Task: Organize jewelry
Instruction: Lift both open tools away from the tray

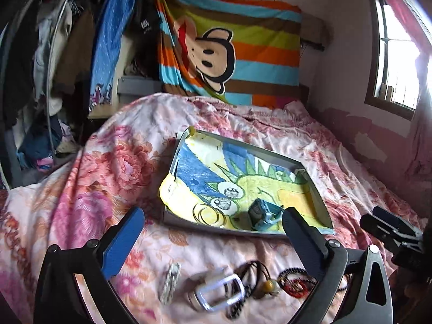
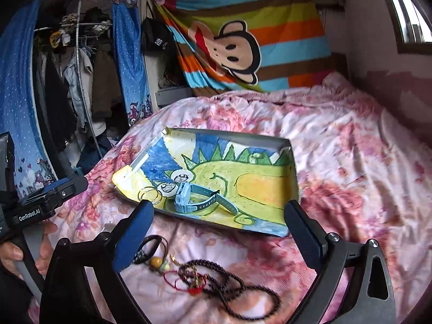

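Clearly both grippers gape empty (white bracelet [image 1: 218, 291] blurred, beads [image 2: 235, 291] cut off).

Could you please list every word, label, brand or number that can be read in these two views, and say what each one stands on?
"GenRobot.AI": white lettering on the black body of the left gripper, at the left edge of the right wrist view.

White print on the black cap hanging beside the striped monkey blanket: too small and blurred to read.

Screen of the light-blue wristwatch in the grey tray: nothing legible.

No other text is visible.
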### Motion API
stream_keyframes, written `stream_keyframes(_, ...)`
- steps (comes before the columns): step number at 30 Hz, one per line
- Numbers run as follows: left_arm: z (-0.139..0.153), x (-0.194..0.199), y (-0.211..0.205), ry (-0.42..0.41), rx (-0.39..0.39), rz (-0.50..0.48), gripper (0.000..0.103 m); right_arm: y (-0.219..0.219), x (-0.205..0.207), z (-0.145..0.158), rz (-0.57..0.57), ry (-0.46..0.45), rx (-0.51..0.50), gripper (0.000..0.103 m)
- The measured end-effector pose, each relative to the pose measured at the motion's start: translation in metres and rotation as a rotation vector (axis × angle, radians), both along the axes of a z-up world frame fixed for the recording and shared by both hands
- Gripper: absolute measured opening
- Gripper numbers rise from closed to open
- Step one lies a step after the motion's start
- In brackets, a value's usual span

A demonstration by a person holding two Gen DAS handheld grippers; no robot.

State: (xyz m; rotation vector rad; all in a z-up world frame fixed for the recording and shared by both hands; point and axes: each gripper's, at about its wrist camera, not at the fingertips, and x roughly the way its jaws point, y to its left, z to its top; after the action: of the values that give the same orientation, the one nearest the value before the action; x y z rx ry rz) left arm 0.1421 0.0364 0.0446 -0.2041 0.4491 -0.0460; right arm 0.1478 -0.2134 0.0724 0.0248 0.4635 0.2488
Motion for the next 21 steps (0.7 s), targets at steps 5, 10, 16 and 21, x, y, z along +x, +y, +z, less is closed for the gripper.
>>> stream_keyframes(5,0.003,-0.037,-0.007,-0.039,0.023,0.005,0.103,-0.004,-0.038,0.011,0.012,-0.063,-0.046,0.099)
stream_keyframes(10,-0.003,-0.07,-0.005,-0.049,0.025,0.017,0.103,0.0,-0.079,0.021,0.048,-0.124,-0.098,0.099)
stream_keyframes(16,-0.011,-0.102,-0.004,-0.038,0.028,0.026,0.103,0.002,-0.116,0.025,0.086,-0.107,-0.108,0.099)
stream_keyframes(21,-0.016,-0.12,-0.006,-0.009,0.031,0.018,0.103,-0.007,-0.144,0.015,0.121,-0.018,-0.056,0.099)
